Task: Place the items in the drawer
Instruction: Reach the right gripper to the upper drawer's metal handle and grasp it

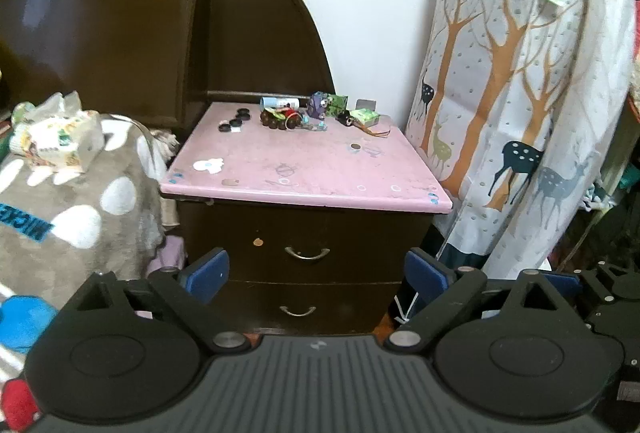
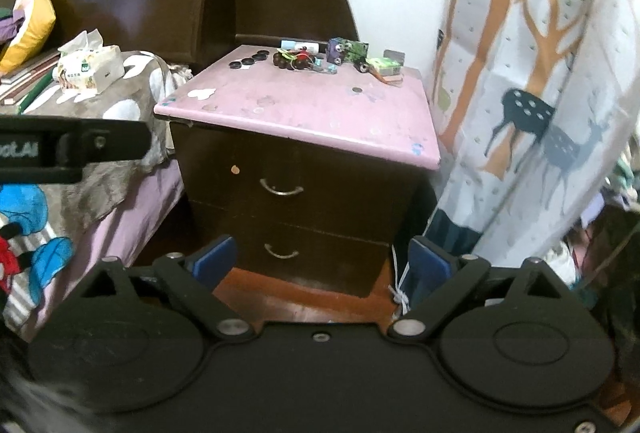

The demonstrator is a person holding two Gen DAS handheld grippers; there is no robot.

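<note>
Facing the dark nightstand [image 1: 304, 233], both tools hung well back from it, the left gripper [image 1: 316, 275] and the right gripper [image 2: 324, 265] each with fingers spread wide apart and nothing between them. The items to store, a cluster of black discs [image 1: 236, 121], a beaded bracelet [image 1: 280, 119], small printed boxes [image 1: 328, 105] and a green packet [image 1: 366, 117], lay crowded along the far edge of the pink worktop [image 1: 304, 169], while the upper drawer [image 1: 308, 253] and lower drawer [image 1: 298, 311] both sat closed. Trouble seemed likeliest at the thin curved handles: a finger could slip off one, or a hard pull could jolt the light clutter. Picking from so tight a cluster also risked knocking neighbours off the back edge or toward the deer-print curtain [image 1: 520, 93].
</note>
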